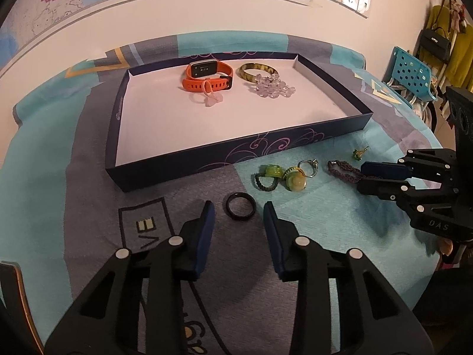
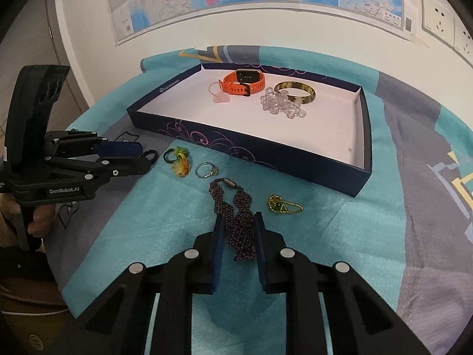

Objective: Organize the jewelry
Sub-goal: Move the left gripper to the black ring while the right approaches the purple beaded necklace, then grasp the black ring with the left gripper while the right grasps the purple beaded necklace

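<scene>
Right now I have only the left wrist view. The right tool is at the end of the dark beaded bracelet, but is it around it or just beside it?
Observer: Around it. In the right wrist view the beaded bracelet runs between the two fingers of the right tool, with a slim gap on each side, so it is not clamped.
Operator: And the small green thing near it?
Observer: It is a green and gold chain piece, lying on the cloth to the right of the bracelet, apart from the tool.
Operator: How does my left tool look from there?
Observer: The left tool is low over the cloth, and the black ring pokes out just past its fingertips.
</scene>
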Tool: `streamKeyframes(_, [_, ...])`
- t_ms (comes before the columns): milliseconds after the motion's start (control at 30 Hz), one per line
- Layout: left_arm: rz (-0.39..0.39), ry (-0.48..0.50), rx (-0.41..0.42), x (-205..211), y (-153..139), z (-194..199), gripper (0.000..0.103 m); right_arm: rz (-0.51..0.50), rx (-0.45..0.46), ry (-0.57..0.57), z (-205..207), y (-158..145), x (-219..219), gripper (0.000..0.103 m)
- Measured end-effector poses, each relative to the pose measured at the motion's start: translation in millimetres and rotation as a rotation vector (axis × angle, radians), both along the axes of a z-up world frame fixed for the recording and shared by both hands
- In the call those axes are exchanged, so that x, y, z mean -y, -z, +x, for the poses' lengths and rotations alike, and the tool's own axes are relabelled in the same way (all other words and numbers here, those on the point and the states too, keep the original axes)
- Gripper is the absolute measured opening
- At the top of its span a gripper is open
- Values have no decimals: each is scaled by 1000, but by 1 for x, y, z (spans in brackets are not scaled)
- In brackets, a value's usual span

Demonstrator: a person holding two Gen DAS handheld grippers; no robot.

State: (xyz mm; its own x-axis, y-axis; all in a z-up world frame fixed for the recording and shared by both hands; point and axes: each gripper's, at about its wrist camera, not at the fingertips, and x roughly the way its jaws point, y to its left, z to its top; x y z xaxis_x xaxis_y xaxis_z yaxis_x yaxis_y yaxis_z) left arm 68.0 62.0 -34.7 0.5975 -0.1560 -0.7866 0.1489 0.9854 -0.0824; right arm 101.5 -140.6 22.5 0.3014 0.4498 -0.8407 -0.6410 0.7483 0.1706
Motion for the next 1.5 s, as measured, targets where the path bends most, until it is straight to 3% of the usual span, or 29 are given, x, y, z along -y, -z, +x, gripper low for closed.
streamKeyframes(100, [14, -2, 1, 1, 0, 1, 31, 9, -4, -4, -1, 0, 0, 12])
streamKeyframes(267, [19, -9, -2, 1, 0, 1, 20, 23, -11, -7, -2, 0, -1, 12])
streamKeyframes(1000, [-3, -12, 7, -1, -5, -10, 19, 115, -29, -4, -1, -12, 5, 11])
streamKeyframes(1267, [-14, -7, 13, -1, -7, -13, 9, 134, 4, 1, 1, -24, 8, 10])
streamKeyframes(1367, [-10, -13, 7, -1, -4, -13, 15, 136, 3, 2, 2, -25, 8, 10])
streamKeyframes(1433, [-16, -14, 6, -2, -4, -12, 32, 132, -1, 0, 2, -24, 7, 10])
streamKeyframes(1500, [-14, -10, 13, -2, -4, -12, 36, 131, -7, -1, 2, -22, 6, 10])
